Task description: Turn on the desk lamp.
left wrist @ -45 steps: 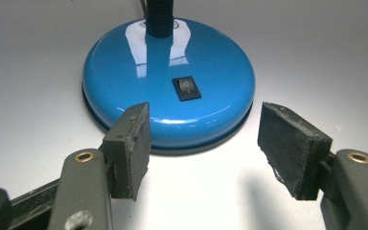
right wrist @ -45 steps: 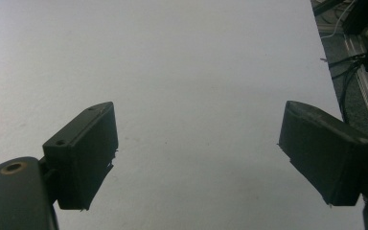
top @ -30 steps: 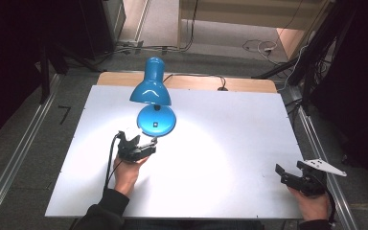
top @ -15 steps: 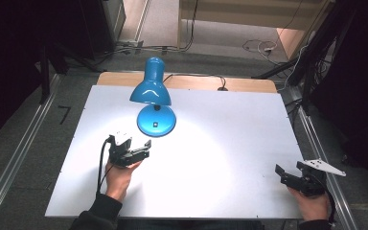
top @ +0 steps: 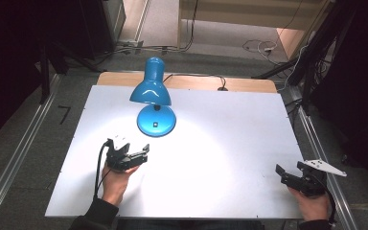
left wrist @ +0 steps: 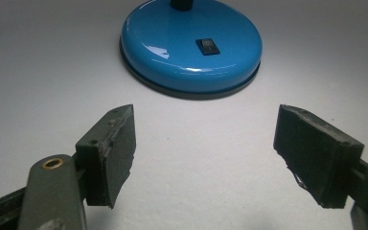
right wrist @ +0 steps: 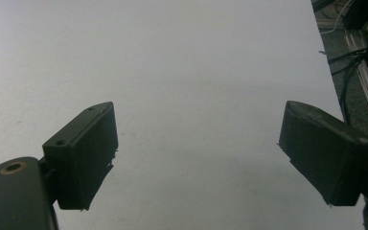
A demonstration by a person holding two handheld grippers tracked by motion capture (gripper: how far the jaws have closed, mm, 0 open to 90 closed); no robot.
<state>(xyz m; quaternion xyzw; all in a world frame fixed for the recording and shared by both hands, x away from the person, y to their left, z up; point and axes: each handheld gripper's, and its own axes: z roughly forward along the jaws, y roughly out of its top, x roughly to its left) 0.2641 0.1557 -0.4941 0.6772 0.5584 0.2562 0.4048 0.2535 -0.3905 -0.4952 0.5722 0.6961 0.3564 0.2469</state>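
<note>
In the high view I see the blue lamp (top: 154,103) standing lit at upper centre of the white table (top: 230,143), its round base (top: 156,120) just above my left gripper (top: 139,155), which sits lower left of centre with jaws spread wide and nothing between them. In the left gripper view the base fills the top centre, its black switch (left wrist: 207,46) facing me, apart from both jaws. My right gripper (top: 283,175) rests at the lower right table edge, jaws also spread and holding nothing.
</note>
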